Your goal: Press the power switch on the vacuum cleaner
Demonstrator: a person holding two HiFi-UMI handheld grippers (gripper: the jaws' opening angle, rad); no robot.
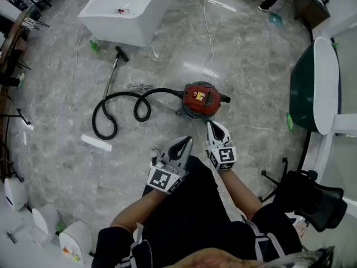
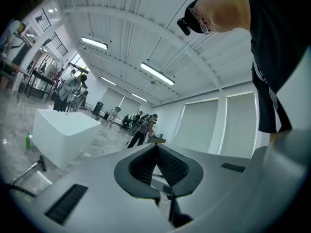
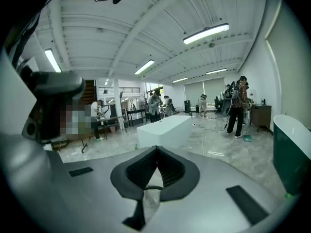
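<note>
A red and black vacuum cleaner (image 1: 200, 100) stands on the grey marble floor in the head view, with its black hose (image 1: 120, 108) looping left to a metal wand (image 1: 113, 73). My right gripper (image 1: 211, 125) is shut and empty, its tips just short of the cleaner's near side. My left gripper (image 1: 187, 141) is also shut and empty, lower and to the left, apart from the cleaner. In the left gripper view the left gripper (image 2: 156, 145) has its jaws meeting at the tips. The right gripper (image 3: 156, 148) points level across the room; neither gripper view shows the cleaner.
A white block counter (image 1: 129, 8) stands beyond the wand. A green and white round table (image 1: 316, 85) and a black chair (image 1: 308, 196) are at the right. A white power cord (image 1: 207, 27) runs away from the cleaner. White canisters (image 1: 75, 241) sit at the lower left. People (image 3: 238, 106) stand far off.
</note>
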